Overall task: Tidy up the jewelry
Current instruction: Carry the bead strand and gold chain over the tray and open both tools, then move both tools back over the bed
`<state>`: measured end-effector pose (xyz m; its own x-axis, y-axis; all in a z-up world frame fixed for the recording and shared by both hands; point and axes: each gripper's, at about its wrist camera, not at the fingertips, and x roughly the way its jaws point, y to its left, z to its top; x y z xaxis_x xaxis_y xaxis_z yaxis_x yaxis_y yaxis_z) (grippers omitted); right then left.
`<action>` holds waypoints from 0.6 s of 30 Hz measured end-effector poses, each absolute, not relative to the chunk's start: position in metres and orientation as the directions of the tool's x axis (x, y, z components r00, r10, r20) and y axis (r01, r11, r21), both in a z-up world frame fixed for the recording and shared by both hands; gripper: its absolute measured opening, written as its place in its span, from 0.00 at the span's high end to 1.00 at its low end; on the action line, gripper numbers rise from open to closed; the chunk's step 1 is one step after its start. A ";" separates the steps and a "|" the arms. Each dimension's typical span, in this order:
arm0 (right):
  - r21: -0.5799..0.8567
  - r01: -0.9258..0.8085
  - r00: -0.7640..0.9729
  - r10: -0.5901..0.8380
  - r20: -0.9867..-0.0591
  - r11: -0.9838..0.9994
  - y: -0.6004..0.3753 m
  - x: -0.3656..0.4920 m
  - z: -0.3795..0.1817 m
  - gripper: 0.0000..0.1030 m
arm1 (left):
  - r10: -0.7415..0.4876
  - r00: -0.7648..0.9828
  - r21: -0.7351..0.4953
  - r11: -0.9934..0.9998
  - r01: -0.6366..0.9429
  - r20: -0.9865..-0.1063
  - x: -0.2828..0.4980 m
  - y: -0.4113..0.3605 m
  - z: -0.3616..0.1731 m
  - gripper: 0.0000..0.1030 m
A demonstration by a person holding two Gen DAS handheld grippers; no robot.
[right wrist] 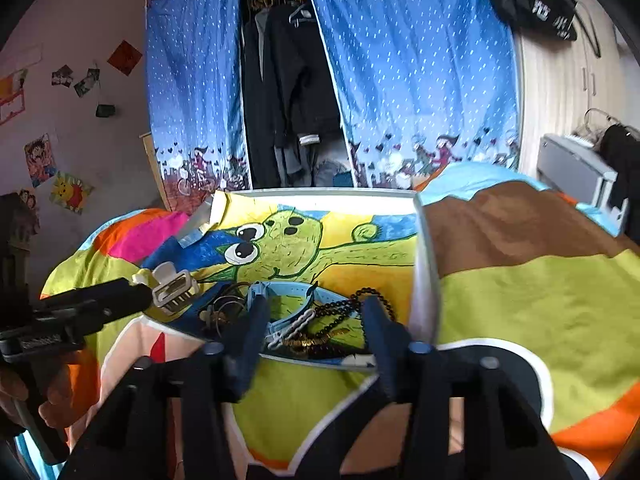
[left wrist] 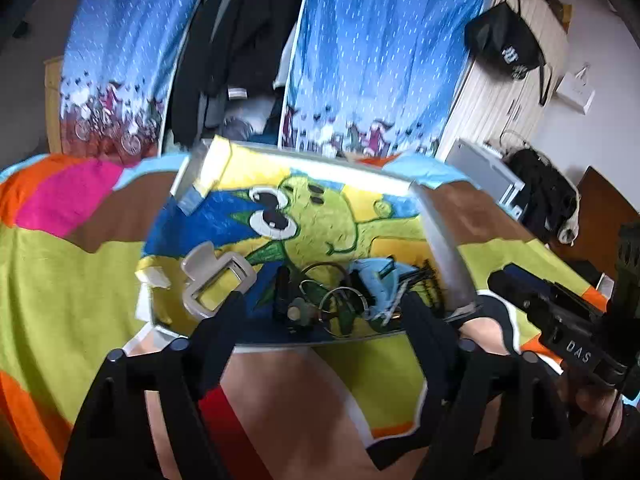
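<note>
A shallow tray lined with a green cartoon drawing lies on a colourful bedspread. Jewelry is heaped at its near edge: a beige hair claw, metal bangles, a light blue strap. My left gripper is open over this heap, its left finger beside the claw. In the right wrist view my right gripper is open around the blue strap, a white chain and a black bead necklace. The left gripper's tip sits by the claw.
The bedspread stretches to both sides of the tray. Behind it hang blue dotted curtains around an open wardrobe of dark clothes. A grey box stands at the right. A hand holds the left gripper.
</note>
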<state>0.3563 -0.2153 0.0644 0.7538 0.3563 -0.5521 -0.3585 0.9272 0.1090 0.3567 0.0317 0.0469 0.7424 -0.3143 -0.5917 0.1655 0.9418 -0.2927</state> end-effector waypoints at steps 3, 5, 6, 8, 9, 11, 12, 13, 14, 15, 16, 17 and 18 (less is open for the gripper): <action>0.094 -0.367 0.778 0.360 -0.515 0.926 -0.221 0.328 0.077 0.32 | -0.273 0.791 -0.271 0.952 0.141 -0.548 0.328 0.030 0.063 0.12; 0.083 -0.376 0.787 0.365 -0.497 0.923 -0.223 0.310 0.083 0.21 | -0.256 0.815 -0.260 0.956 0.135 -0.520 0.308 0.028 0.072 0.10; 0.076 -0.385 0.789 0.371 -0.490 0.920 -0.224 0.300 0.086 0.18 | -0.250 0.822 -0.255 0.958 0.132 -0.513 0.300 0.028 0.075 0.08; 0.051 -0.391 0.799 0.366 -0.477 0.919 -0.226 0.278 0.091 0.08 | -0.227 0.837 -0.239 0.964 0.119 -0.498 0.281 0.026 0.081 0.06; 0.041 -0.392 0.803 0.364 -0.473 0.919 -0.227 0.270 0.093 0.08 | -0.220 0.841 -0.234 0.965 0.115 -0.495 0.275 0.026 0.083 0.04; 0.020 -0.394 0.810 0.357 -0.465 0.919 -0.228 0.250 0.096 0.04 | -0.210 0.849 -0.228 0.968 0.109 -0.484 0.257 0.026 0.085 0.02; 0.013 -0.392 0.813 0.353 -0.463 0.920 -0.228 0.243 0.096 0.03 | -0.206 0.853 -0.228 0.968 0.105 -0.479 0.248 0.026 0.087 0.02; 0.005 -0.388 0.817 0.347 -0.460 0.922 -0.228 0.233 0.097 0.00 | -0.202 0.856 -0.228 0.968 0.102 -0.475 0.239 0.026 0.086 0.02; -0.001 -0.386 0.821 0.343 -0.455 0.923 -0.229 0.224 0.098 0.00 | -0.196 0.859 -0.226 0.969 0.096 -0.474 0.228 0.026 0.086 0.02; -0.007 -0.382 0.826 0.338 -0.451 0.924 -0.230 0.212 0.097 0.00 | -0.191 0.860 -0.221 0.971 0.094 -0.474 0.219 0.025 0.084 0.02; -0.010 -0.379 0.828 0.335 -0.450 0.925 -0.230 0.205 0.097 0.00 | -0.188 0.858 -0.213 0.972 0.095 -0.478 0.212 0.024 0.082 0.02; -0.014 -0.376 0.831 0.330 -0.448 0.927 -0.230 0.194 0.095 0.00 | -0.187 0.855 -0.200 0.975 0.100 -0.484 0.205 0.022 0.079 0.02; -0.015 -0.372 0.833 0.326 -0.448 0.928 -0.230 0.187 0.093 0.00 | -0.188 0.851 -0.187 0.976 0.108 -0.491 0.195 0.020 0.075 0.02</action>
<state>0.1868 -0.2299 0.0930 0.8326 0.3263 -0.4475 -0.3719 0.9282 -0.0152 0.1953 0.0203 0.0747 0.8506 -0.1882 -0.4909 0.1081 0.9764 -0.1870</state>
